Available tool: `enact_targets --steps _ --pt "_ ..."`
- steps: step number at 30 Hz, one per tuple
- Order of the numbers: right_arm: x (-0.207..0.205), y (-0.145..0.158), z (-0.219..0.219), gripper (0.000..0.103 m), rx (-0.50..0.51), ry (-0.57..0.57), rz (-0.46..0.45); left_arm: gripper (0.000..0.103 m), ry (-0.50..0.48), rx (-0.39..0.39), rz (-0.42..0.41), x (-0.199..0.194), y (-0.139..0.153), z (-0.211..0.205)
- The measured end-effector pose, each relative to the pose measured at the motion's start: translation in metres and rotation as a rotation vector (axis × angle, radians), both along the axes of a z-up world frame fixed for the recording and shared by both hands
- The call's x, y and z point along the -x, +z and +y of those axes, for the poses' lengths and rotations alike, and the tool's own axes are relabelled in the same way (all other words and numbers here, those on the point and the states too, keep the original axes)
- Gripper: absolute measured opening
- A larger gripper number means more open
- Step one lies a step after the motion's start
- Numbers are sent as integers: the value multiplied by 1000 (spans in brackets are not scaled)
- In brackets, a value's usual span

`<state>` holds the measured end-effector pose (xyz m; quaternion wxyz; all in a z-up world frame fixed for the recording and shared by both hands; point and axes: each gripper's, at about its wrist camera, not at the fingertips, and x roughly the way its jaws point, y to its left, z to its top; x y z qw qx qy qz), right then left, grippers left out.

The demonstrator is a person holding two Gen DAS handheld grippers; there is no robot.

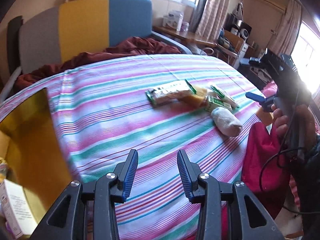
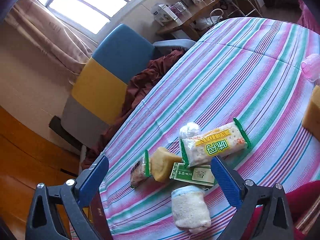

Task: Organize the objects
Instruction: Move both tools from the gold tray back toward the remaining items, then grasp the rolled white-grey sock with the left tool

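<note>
While the left tongs (image 1: 157, 172) hang over bare striped sheet (image 1: 120, 110) with a narrow gap between their blue pads and nothing in it, the right tongs (image 2: 160, 182) stand spread to their widest, also empty.

In the left wrist view the clutter lies at about 1 o'clock from the tongs, well apart from them: a cracker packet (image 1: 170, 95), a yellow sponge (image 1: 195, 98), a green box (image 1: 219, 104) and a white sock (image 1: 227, 124) huddled together, touching or overlapping. The sock sits nearest the bed's right edge. Between tongs and pile the sheet is open. At 9 o'clock a gold box flap (image 1: 34, 136) stands upright, close by the left finger. At 3 o'clock a hand (image 1: 282, 120) grips the other tool, above a red bag (image 1: 264, 154) at the bed's edge.

In the right wrist view the pile lies between and just beyond the spread fingers. The sock (image 2: 190, 210) is nearest, at 6 o'clock of the pile; the green box (image 2: 193, 174) lies above it, its right end close to the right finger. A large biscuit packet (image 2: 216, 144) rests partly on the box, a plastic-wrapped roll (image 2: 189, 130) behind it. The sponge (image 2: 163, 164) touches the box's left end, with the small cracker packet (image 2: 140, 170) at its 9 o'clock, close to the bed's left edge. Beyond the pile, toward 1 o'clock, the sheet runs wide and bare; a pink object (image 2: 312, 69) and another sponge (image 2: 314, 112) sit at the frame's right margin.
</note>
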<state>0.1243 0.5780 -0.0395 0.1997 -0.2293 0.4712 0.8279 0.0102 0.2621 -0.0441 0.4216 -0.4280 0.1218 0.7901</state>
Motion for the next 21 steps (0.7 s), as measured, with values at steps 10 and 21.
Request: enact_targets --steps 10,21 --pt "-5 -12 6 103 83 -18 114 41 -58 44 -116 2 -24 53" --pt "-13 -13 8 103 99 -12 199 45 -169 -28 -201 -2 -15 130"
